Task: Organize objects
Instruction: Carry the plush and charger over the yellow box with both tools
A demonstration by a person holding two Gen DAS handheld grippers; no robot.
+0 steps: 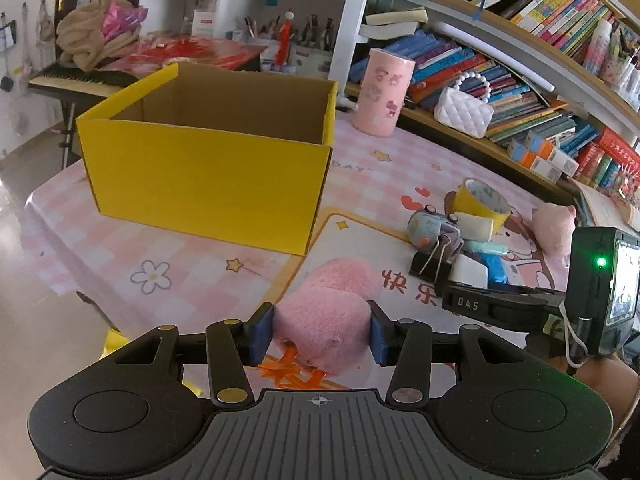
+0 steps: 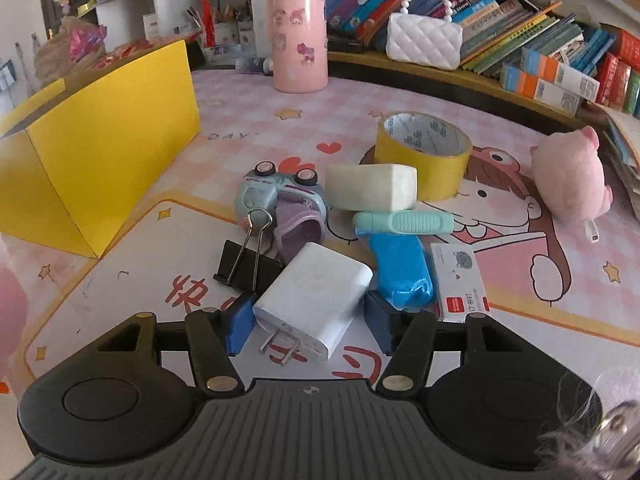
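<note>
- Landmark: yellow box point(image 1: 208, 168), open top, on the bench point(image 1: 120, 256); nothing visible inside, though its floor is mostly hidden behind the near wall.
- Left claw point(image 1: 318, 334) is clenched on a pink plush point(image 1: 324, 320), both blue pads pressing its sides. Plush sits just in front of the box's near right corner, box up and to the left of it.
- Right claw point(image 2: 310, 326) straddles the white charger point(image 2: 316, 300), to the right of the box; claw half-closed around it. Left pad touches the charger's side; right pad looks just clear, contact hard to call.
- Charger's long axis runs diagonally away from the claw, prongs pointing back toward the camera, body leaning on the pile.
- Key relation, my read: left hand is nearer the box, so the plush likely goes in first; it needs to travel up-left over the near wall.
- Rest of the pile beyond the charger: binder clip point(image 2: 248, 264), toy car point(image 2: 280, 192), tape roll point(image 2: 424, 152), blue bag point(image 2: 404, 268), staples box point(image 2: 460, 284).
- Plush's underside is hidden by the claw; the second pink plush point(image 2: 572, 176) lies far right of the box.
</note>
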